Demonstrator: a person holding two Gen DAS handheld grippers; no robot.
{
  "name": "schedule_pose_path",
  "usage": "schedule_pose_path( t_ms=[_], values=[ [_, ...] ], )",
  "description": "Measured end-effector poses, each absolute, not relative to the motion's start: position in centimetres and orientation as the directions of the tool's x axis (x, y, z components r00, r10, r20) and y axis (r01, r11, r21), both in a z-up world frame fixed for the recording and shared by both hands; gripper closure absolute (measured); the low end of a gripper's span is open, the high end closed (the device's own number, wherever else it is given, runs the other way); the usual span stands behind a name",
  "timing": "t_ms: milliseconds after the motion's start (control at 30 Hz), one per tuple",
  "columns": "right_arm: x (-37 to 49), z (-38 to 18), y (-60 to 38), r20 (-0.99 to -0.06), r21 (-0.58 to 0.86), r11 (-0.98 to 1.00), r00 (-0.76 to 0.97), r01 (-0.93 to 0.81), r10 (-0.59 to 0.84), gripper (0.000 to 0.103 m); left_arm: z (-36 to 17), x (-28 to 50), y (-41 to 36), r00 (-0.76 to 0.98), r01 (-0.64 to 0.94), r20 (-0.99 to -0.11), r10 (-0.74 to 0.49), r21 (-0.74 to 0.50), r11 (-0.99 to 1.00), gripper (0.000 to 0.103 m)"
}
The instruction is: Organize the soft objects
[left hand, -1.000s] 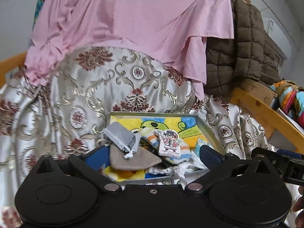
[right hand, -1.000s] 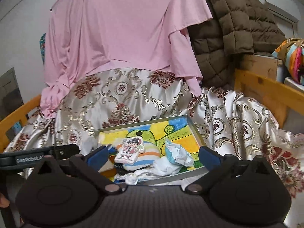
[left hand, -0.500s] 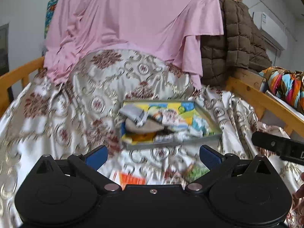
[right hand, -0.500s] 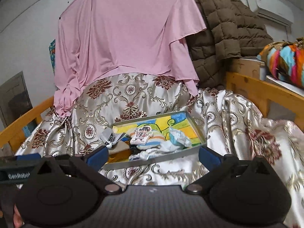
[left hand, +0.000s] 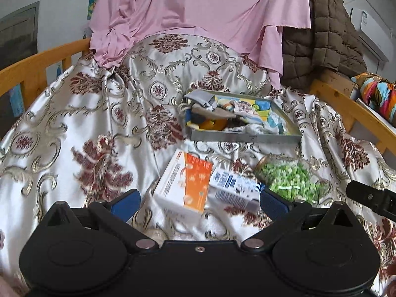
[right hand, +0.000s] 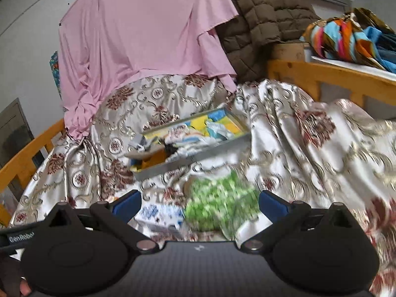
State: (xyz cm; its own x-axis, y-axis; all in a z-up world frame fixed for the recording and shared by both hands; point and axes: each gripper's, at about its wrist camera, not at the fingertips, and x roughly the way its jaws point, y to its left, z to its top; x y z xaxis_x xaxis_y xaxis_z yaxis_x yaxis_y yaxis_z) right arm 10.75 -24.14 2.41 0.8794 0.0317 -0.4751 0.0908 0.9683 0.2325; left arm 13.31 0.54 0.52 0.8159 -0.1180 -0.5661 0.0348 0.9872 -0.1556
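Both tongs gape wide, empty — blue pads of the left tongs (left hand: 199, 201) and the right tongs (right hand: 199, 204) stand far apart with nothing between them.

A shallow grey tray (left hand: 243, 137) sits on the patterned satin bedspread (left hand: 81, 123), ahead of both tongs and apart from them. It holds the soft objects in a heap: a grey drawstring pouch (left hand: 201, 99) at its left end, a tan fabric piece (left hand: 212, 111) beside that, a striped cloth item (right hand: 184, 136) near the middle and crumpled white and pale-blue fabric (left hand: 268, 122) toward the right. The tray floor shows a yellow and blue cartoon print.

Nearer, on the bedspread and outside the tray — a white and orange box (left hand: 188, 183), lying flat just ahead of the left tongs. A white box with blue print (left hand: 234, 185) touches its right edge. Right of that lies a bag of green pieces (right hand: 217, 200), blurred, just ahead of the right tongs.

Behind the tray hangs a pink cloth (right hand: 146, 37); a brown quilted jacket (right hand: 259, 17) is draped to its right. Wooden bed rails (left hand: 32, 71) frame both sides. A bundle of multicoloured fabric (right hand: 346, 37) rests on a ledge at far right.
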Motion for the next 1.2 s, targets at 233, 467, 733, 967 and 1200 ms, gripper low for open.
schedule_pose_path(
  t_ms=[233,467,733,967,1200],
  values=[
    [7.5,1.6,-23.4,-0.445,0.181,0.977,0.895,0.115,-0.023,0.0,0.1,11.3,0.5,0.831,0.027,-0.549,-0.096,-0.134,0.991,0.001],
    [5.9,1.4,-21.9,-0.41,0.089,0.992,0.911,0.091,-0.047,0.0,0.0,10.6,0.3,0.831,0.033,-0.549,-0.088,-0.11,0.993,0.001],
    [5.3,0.9,-21.3,-0.386,0.056,0.996,0.921,0.07,-0.043,0.0,-0.3,10.2,0.3,0.833,0.029,-0.547,-0.078,-0.098,0.995,0.001],
    [4.9,0.4,-21.4,-0.37,0.052,0.996,0.928,0.07,-0.046,0.0,-0.5,10.1,0.2,0.835,0.029,-0.545,-0.071,-0.084,0.996,0.001],
    [4.7,0.2,-21.9,-0.368,0.07,0.993,0.928,0.091,-0.059,0.0,-0.6,9.9,0.2,0.837,0.026,-0.544,-0.061,-0.071,0.997,0.001]
  ],
)
